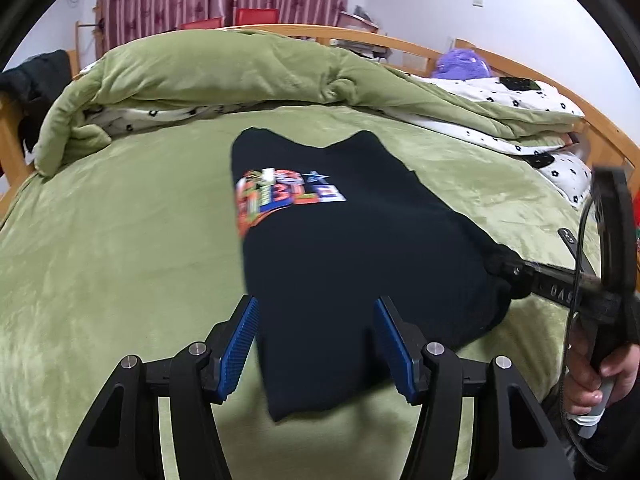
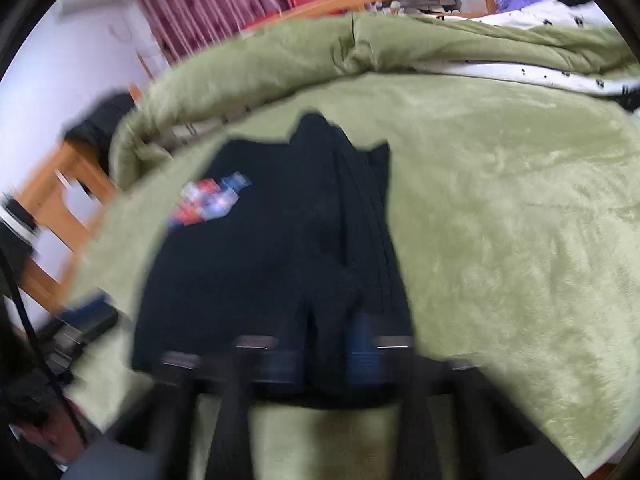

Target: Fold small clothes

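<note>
We found the dark shirt [image 1: 352, 264] lying on the green blanket [image 1: 120, 240], its long axis running away from us toward the rolled duvet [image 1: 224, 68], with the coloured print [image 1: 280, 196] on its far left part. Our left gripper [image 1: 316, 344] hovered over the near hem with its blue pads [image 1: 240, 344] spread wide, the cloth passing between them but gripped by neither. Our right gripper [image 2: 324, 360] had its fingers drawn in on a bunched fold at the shirt's near right edge; that view was blurred, yet cloth clearly sat between the pads. We judged the right hand nearer to the working edge, so the next fold would likely carry that side leftward across the shirt's length.
</note>
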`<move>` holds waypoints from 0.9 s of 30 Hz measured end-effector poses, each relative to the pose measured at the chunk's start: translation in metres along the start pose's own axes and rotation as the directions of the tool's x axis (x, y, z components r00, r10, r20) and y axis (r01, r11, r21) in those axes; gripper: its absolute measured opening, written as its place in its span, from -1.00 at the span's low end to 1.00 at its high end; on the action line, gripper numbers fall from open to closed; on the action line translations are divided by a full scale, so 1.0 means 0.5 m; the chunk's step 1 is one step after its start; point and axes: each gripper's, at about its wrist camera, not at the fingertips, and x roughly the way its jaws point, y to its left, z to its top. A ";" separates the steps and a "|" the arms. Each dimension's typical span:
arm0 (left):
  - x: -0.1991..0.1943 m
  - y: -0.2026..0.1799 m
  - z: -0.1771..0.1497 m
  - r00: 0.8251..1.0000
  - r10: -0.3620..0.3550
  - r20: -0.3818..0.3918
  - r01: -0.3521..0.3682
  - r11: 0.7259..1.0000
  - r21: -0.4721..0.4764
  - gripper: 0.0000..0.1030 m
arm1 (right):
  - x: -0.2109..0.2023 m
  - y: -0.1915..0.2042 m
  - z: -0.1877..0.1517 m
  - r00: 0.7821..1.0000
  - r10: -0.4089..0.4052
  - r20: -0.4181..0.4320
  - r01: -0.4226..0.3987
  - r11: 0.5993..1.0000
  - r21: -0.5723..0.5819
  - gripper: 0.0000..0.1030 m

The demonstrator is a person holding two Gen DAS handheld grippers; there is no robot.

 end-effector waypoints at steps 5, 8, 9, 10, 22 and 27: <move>-0.011 0.021 -0.004 1.000 0.020 0.006 -0.020 1.000 0.004 0.11 | 0.013 -0.025 -0.043 0.998 -0.050 -0.050 0.050 0.999 0.014 -0.85; -0.018 0.024 -0.002 1.000 0.024 0.003 -0.024 1.000 0.000 0.11 | 0.014 0.000 -0.047 0.992 -0.121 -0.041 0.119 0.992 -0.043 -0.85; -0.025 0.028 -0.003 1.000 0.018 0.003 -0.018 1.000 -0.011 0.11 | 0.007 0.007 -0.042 0.990 -0.136 -0.040 0.134 0.990 -0.047 -0.81; -0.030 0.031 -0.003 1.000 0.012 0.002 -0.012 1.000 -0.019 0.11 | -0.003 0.010 -0.037 0.989 -0.144 -0.041 0.142 0.989 -0.040 -0.80; -0.160 0.038 0.005 0.997 0.072 0.005 -0.071 0.994 -0.079 0.46 | -0.233 0.066 -0.003 0.978 -0.185 0.098 0.188 0.982 -0.025 0.04; -0.232 0.029 0.015 0.994 0.110 0.027 -0.107 0.990 -0.095 0.50 | -0.323 0.112 -0.006 0.971 -0.193 0.140 0.202 0.978 -0.051 0.18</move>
